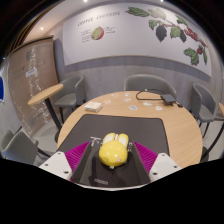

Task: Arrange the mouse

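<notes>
**Yellow mouse held between the gripper's pads above a dark mat**

Here, the gripper [112,160] points forward over a round wooden table [175,117], and its two fingers, each with a magenta pad [77,155] on the inner face, stand narrowed around a yellow mouse [112,150]. The mouse sits right between the fingers, and both pads appear to press against its sides, so the gripper is holding it. The mouse is rounded and glossy, with a lighter patch toward its front end.

Beneath the mouse and the fingers lies a dark grey mat [125,128], which covers the near part of the table. Whether the mouse is resting on the mat or is lifted just above it cannot be told from this view.

Beyond the mat, on the bare wood toward the far side of the table, lie a few flat white papers or cards [93,104], well apart from the mouse. Several grey chairs [150,88] stand around the table, and a smaller side table [45,95] stands off to the left. The back wall [110,45] is white and bears a printed picture of fruit and leaves, with a line of text too small to read.
</notes>
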The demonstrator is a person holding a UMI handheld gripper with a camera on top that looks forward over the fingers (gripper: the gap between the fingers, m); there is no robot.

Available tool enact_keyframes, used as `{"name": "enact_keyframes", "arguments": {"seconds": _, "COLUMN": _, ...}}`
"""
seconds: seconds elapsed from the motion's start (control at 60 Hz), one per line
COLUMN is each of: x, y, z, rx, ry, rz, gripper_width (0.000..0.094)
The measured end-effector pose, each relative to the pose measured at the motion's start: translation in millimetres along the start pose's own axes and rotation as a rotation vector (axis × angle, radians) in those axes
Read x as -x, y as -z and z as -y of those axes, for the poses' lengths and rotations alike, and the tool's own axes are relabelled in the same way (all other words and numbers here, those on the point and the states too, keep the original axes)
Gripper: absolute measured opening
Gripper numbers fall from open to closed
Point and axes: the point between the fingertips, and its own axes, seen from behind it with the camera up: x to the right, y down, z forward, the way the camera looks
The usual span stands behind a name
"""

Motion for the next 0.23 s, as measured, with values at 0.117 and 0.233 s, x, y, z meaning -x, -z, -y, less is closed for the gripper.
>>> {"name": "enact_keyframes", "arguments": {"seconds": 0.117, "x": 0.5, "y": 41.1, "z": 0.8, "rx": -0.004, "ry": 0.025, "rz": 0.084, "gripper_width": 0.0863}}
{"name": "enact_keyframes", "arguments": {"seconds": 0.233, "x": -30.4, "y": 81.5, "z": -15.7, "rx": 0.014, "ry": 0.063, "rz": 0.07, "gripper_width": 0.0869}}
